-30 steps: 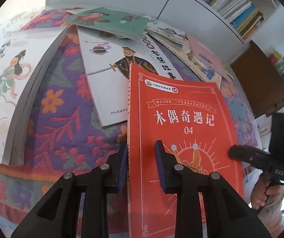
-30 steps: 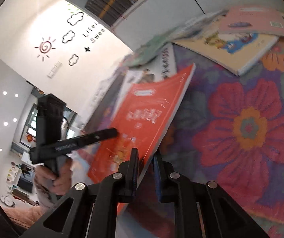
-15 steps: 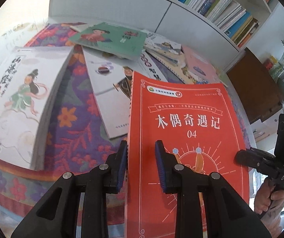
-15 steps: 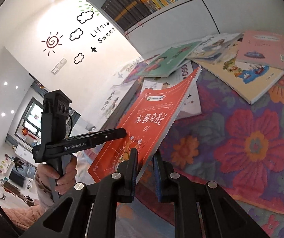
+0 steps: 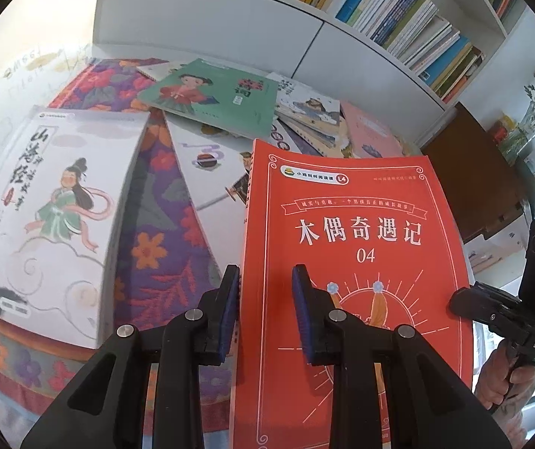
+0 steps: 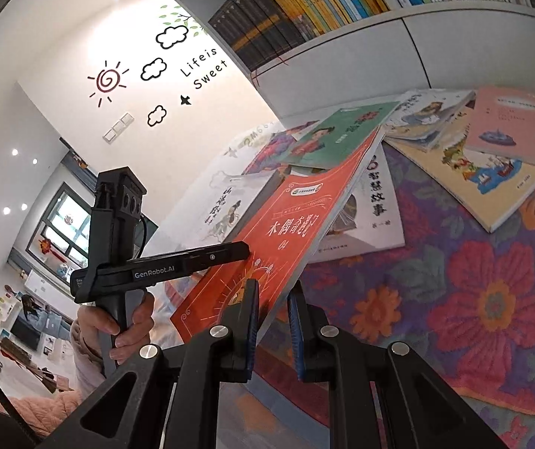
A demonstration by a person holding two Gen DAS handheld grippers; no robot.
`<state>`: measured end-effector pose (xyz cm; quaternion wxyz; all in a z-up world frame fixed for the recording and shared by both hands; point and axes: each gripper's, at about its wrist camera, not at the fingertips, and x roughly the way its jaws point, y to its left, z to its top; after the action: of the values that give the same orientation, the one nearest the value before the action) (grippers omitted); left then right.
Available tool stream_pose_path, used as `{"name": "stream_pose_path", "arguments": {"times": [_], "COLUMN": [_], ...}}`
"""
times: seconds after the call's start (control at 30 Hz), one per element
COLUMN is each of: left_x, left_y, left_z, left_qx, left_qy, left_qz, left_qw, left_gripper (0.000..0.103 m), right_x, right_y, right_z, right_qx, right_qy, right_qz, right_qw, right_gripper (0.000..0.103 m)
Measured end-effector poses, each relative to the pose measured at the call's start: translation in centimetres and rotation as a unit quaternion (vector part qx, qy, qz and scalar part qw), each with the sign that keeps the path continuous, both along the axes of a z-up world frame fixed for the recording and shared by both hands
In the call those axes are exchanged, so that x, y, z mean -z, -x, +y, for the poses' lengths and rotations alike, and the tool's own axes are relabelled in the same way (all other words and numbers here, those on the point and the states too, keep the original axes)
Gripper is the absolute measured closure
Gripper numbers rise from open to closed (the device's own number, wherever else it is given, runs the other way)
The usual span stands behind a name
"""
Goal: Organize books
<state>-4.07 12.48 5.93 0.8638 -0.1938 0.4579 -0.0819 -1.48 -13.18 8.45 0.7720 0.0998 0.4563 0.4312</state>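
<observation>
Grippers both clamp one red book [image 5: 353,247]: left gripper [image 5: 265,308] at its spine, right gripper [image 6: 273,321] at the opposite edge. It hangs tilted above the flowered cloth [image 6: 473,299].

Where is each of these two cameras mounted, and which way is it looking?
Left wrist: sits on the left gripper, looking down its jaws at the red book and bookshelf; the person's right hand shows.
Right wrist: sits on the right gripper, looking across the book toward a wall; the left hand shows.
Shared: the red book, clamped by both, and the floral cloth.
</observation>
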Motion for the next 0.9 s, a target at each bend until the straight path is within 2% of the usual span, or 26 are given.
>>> {"name": "stream_pose_path", "arguments": {"times": [0.47,0.7,0.9], "left_x": [-2.1,-2.8,-3.0], "left_y": [0.6,1.3,1.4], "left_z": [5.2,9.7,14.0], "left_qx": [-0.013,-0.033,-0.052], "left_qy": [-0.005,0.011,0.002], "left_qz": [-0.02,-0.031,-0.032], "left_qw": [0.9997,0.9989,0.9981], "left_gripper": [0.078,0.078,0.078], "right_x": [-2.1,-2.8,-2.1], "right_y": [0.1,0.1,-0.1], "right_z": [4.8,8.6,13.0], "right_qx": [-0.013,-0.022,-0.049], "right_qy": [-0.005,-0.008,-0.016], "right_qz": [-0.023,-0.025,-0.017], "right_qw": [1.0,0.999,0.999], "right_gripper": [0.088,0.088,0.088]}}
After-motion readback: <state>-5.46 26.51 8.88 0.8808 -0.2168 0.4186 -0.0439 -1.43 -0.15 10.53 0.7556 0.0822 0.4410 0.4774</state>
